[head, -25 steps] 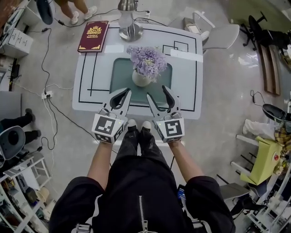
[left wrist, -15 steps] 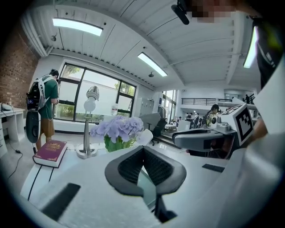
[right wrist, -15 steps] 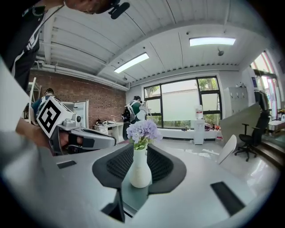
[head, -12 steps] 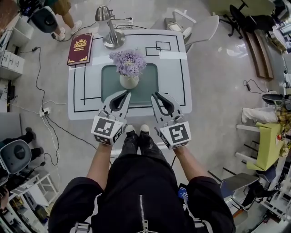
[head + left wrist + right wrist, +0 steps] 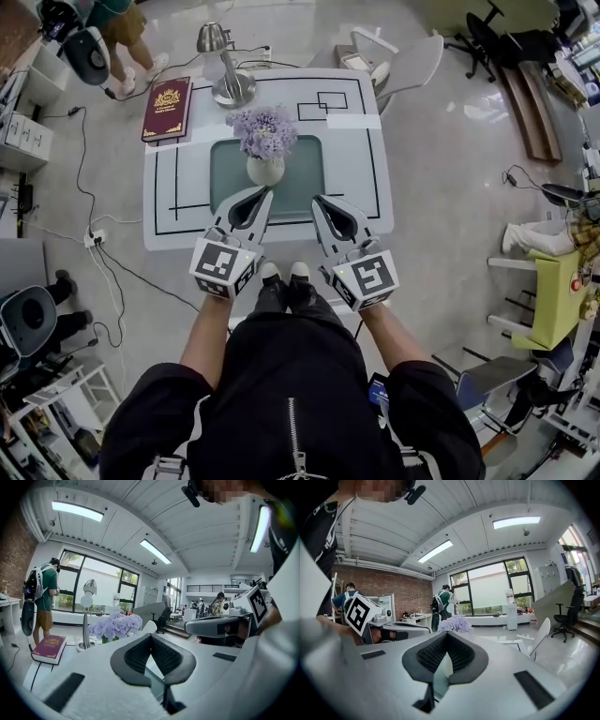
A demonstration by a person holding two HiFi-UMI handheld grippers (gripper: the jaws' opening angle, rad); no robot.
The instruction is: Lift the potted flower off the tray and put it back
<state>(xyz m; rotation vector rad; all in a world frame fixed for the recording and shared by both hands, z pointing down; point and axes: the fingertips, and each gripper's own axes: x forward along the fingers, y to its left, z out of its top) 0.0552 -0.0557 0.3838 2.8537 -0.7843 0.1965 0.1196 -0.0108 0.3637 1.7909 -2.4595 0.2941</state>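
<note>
Right gripper [image 5: 319, 201] fingers just closed, empty; left gripper [image 5: 266, 191] likewise shut; potted flower [image 5: 264, 133] on tray [image 5: 306, 178], lamp [image 5: 231, 86] behind.

Office/lab w/ brick wall [image 5: 401, 597], big windows [image 5: 490, 592], office chair [image 5: 565, 620], floor cables [image 5: 141, 269].

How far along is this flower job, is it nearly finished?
The potted flower stands upright on the tray, so it is either back in place or not yet lifted; these pictures cannot say which. Nothing is in hand: the left gripper is shut and empty, the right gripper has just closed on nothing, both short of the potted flower. If unlifted, the whole lift remains.
</note>
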